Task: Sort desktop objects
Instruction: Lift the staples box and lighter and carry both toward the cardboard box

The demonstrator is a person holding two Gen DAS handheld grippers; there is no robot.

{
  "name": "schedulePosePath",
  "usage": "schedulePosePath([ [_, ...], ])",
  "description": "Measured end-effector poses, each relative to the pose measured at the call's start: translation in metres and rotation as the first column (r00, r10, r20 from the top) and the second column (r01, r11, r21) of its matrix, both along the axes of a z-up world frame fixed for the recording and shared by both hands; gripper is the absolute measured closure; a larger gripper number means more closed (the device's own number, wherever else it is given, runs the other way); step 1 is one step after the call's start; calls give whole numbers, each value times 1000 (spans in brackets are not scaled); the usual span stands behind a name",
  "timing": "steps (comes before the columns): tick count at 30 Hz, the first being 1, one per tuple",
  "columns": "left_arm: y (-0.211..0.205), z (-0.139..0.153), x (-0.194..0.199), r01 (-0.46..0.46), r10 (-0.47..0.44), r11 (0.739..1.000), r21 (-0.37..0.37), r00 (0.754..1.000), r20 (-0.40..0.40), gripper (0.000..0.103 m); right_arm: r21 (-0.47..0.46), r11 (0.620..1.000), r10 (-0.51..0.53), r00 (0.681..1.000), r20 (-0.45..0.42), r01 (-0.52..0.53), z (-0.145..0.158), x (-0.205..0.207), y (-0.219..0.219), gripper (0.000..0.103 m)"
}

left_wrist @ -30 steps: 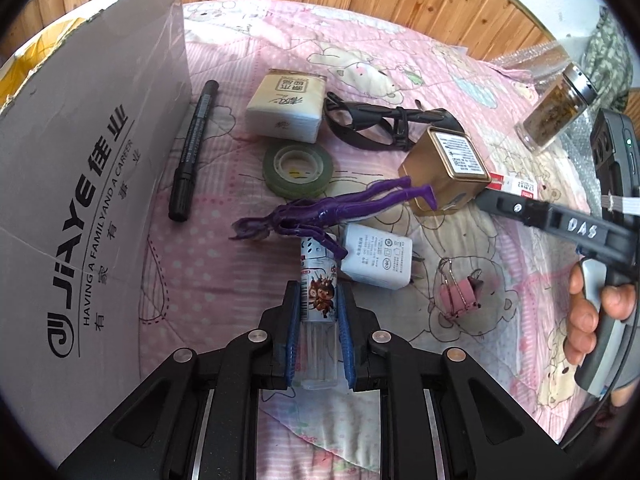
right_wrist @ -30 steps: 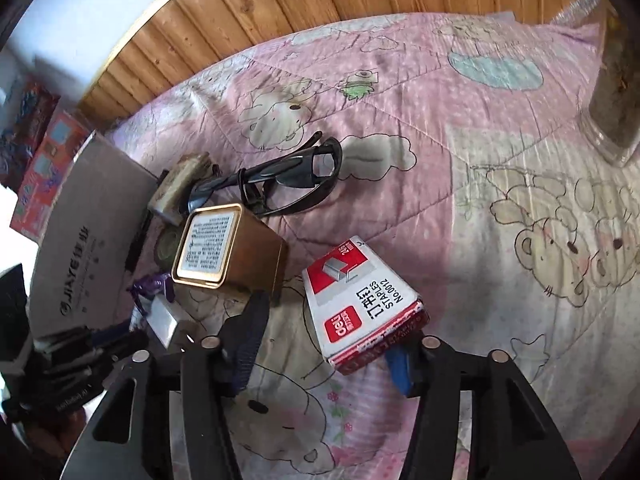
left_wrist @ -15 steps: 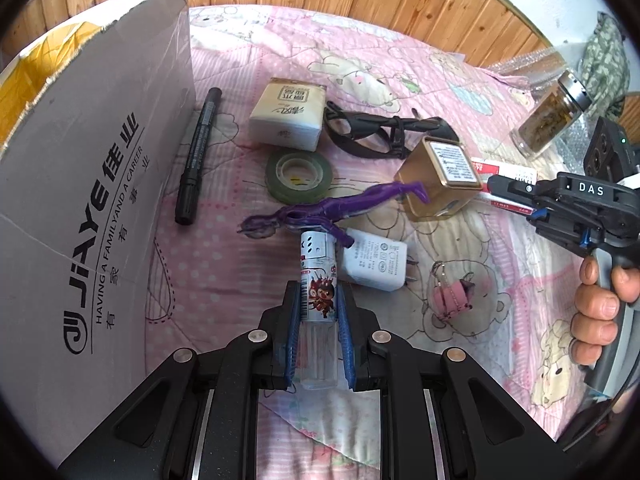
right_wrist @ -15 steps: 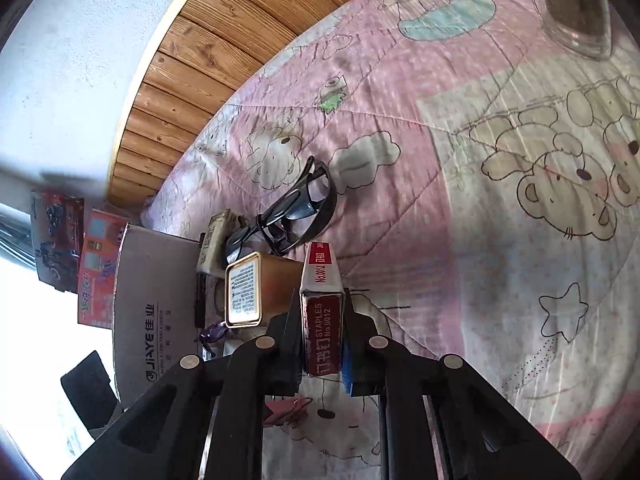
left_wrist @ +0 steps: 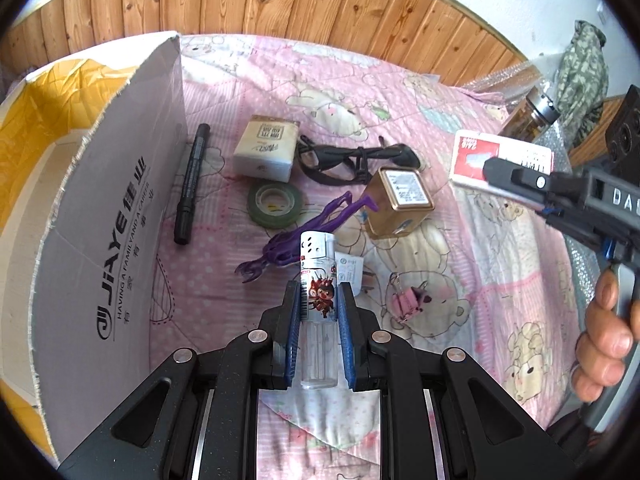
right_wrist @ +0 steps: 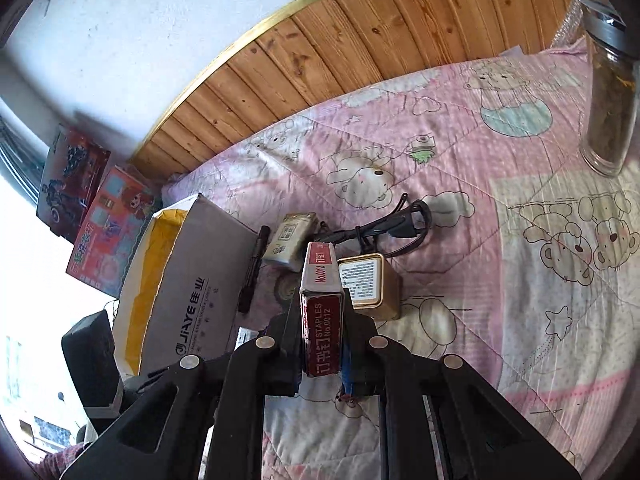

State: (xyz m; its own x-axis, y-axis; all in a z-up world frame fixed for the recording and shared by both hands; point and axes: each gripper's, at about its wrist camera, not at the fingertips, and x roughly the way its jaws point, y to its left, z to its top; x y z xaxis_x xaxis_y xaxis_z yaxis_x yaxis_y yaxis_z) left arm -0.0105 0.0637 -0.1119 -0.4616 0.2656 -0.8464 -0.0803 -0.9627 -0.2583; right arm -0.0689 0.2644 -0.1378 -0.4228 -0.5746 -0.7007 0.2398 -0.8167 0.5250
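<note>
My left gripper (left_wrist: 319, 300) is shut on a clear lighter (left_wrist: 317, 280) with a cartoon sticker, held above the pink quilt. My right gripper (right_wrist: 322, 312) is shut on a red and white staples box (right_wrist: 321, 304), lifted off the quilt; the box also shows in the left wrist view (left_wrist: 496, 158). An open cardboard box (left_wrist: 104, 208) with a yellow lining stands at the left; it also shows in the right wrist view (right_wrist: 192, 292).
On the quilt lie a black marker (left_wrist: 191, 188), a tissue pack (left_wrist: 267, 148), green tape (left_wrist: 274, 204), black glasses (left_wrist: 352, 158), a gold tin (left_wrist: 400, 202), a purple toy (left_wrist: 308, 222), a white charger (left_wrist: 350, 274) and a pink binder clip (left_wrist: 408, 302). A glass jar (right_wrist: 610, 100) stands far right.
My right gripper closed on the staples box and lifted it off the quilt. My left gripper rose with the lighter.
</note>
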Motion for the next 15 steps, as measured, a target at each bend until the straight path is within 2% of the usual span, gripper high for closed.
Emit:
schedulePosePath([
  [8,-12,37,-1,-28,30,999,36,997,-64,85,57,997,55,994,-91,-50,28,18,-33,88],
  [15,-34,55,-4,-75,81,995,63,992,-94,85,103,992,96,980,-175,-79,51,31,-59,88],
])
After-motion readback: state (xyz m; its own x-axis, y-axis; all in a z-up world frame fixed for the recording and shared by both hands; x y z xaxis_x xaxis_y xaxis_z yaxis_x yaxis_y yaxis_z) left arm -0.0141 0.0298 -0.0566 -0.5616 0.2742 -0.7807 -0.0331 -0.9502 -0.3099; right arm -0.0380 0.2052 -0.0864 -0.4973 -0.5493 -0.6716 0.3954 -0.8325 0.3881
